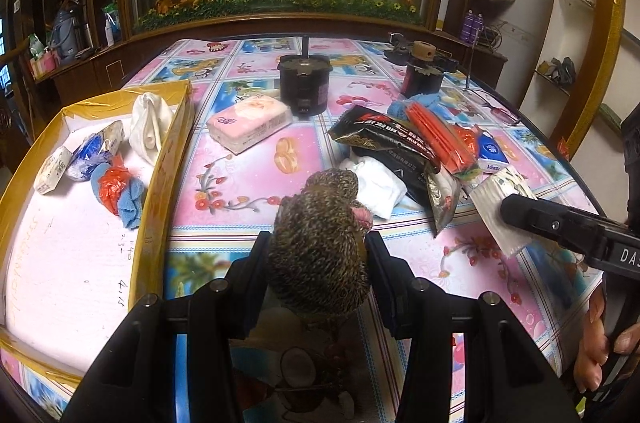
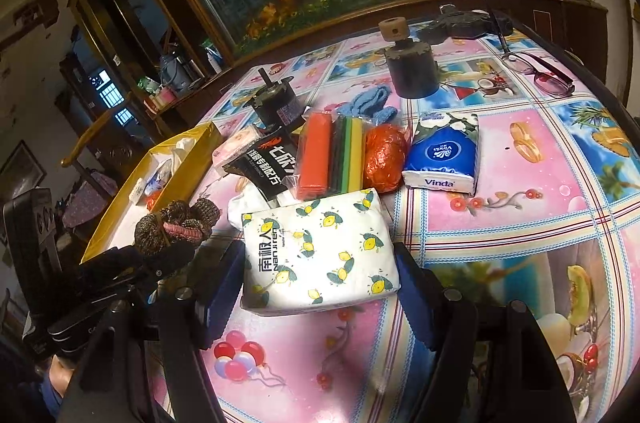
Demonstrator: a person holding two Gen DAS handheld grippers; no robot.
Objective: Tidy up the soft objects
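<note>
Knitted brown wool bundle (image 1: 320,243), banded with a pink tie, sits clamped in the left tongs (image 1: 318,265), lifted above the bench's near edge for the yellow-rimmed box (image 1: 168,159) at its left edge. Right tongs (image 2: 320,287) straddle the lemon-print tissue pack (image 2: 320,255) (marked "NAN JI REN"), pads not visibly pressing. Beyond lies a blue "Vinda" pack (image 2: 442,153).

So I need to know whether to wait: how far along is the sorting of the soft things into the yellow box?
Partly done. The yellow box already holds a white cloth, a blue towel bundle and small packets. The left gripper grips a knitted bundle; the right gripper straddles the lemon-print tissue pack. The Vinda pack, pink pack and more remain.
</note>
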